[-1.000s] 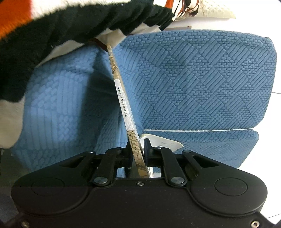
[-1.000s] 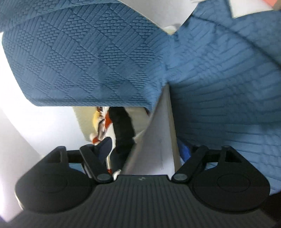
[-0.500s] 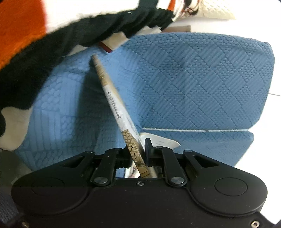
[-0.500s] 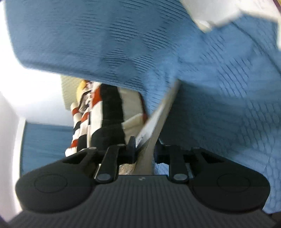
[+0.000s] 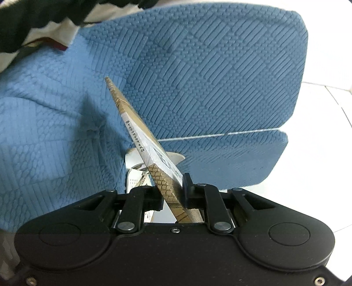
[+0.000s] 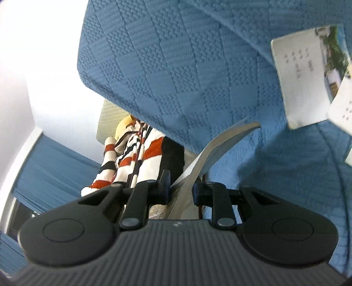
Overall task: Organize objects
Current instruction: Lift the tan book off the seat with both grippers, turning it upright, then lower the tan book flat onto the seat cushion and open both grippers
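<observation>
My left gripper (image 5: 172, 192) is shut on a thin book (image 5: 140, 136) with a tan patterned and white spine; the book tilts up to the left in front of the blue quilted sofa (image 5: 209, 72). My right gripper (image 6: 180, 187) is shut on a thin white booklet (image 6: 216, 140) that bends to the right at its top. A white card with writing and a photo edge (image 6: 303, 72) lies on the blue sofa cushion (image 6: 187, 66) at the upper right.
A striped black, white and orange knit garment (image 6: 136, 160) lies beyond the cushion in the right wrist view and shows at the top left in the left wrist view (image 5: 37, 19). White paper (image 5: 140, 167) lies under the book. White floor tiles (image 5: 319, 136) are at right.
The left gripper's book has swung from near upright to a leftward tilt and come away from the striped garment. The right gripper closed on the white booklet and lifted it; the card came into view.
</observation>
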`<state>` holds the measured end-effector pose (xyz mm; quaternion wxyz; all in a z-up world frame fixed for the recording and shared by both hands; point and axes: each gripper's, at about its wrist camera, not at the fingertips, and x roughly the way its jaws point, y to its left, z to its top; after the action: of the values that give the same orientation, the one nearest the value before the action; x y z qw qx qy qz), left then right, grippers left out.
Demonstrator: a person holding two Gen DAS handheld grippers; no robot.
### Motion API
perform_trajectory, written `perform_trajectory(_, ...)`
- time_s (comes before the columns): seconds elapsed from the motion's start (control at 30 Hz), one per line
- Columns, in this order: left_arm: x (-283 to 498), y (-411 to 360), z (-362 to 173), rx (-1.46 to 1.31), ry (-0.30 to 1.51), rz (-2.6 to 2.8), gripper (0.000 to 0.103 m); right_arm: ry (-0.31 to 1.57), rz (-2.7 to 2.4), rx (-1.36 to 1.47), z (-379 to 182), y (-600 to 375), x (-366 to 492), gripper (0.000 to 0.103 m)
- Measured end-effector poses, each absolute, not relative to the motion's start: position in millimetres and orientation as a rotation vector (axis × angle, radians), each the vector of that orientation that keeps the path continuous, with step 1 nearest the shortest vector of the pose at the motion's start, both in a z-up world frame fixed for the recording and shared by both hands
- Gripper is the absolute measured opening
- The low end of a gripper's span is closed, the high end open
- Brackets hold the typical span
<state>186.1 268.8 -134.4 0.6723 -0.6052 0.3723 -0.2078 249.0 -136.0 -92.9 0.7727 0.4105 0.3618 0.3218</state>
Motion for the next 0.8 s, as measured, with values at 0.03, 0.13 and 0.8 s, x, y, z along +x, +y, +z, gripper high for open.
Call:
perform_trajectory(0.03,189.8,266.0,-138.6,-1.347,0.854,-0.466,0.015,0.783,0.685,0.881,-96.2,-137.9,247.9,0.024)
perform_trajectory(0.13,197.0,258.4,-153.4,-1.289,0.917,-0.445,0.017,0.798,0.649,0.83,-108.1,-142.6,242.8,0.024)
perform_trajectory(0.8,185.7,220.9,-207.3,-0.828,1.273,-0.184,0.02,1.175,0.467,0.728,-215.1,-142.1,202.9,0.025)
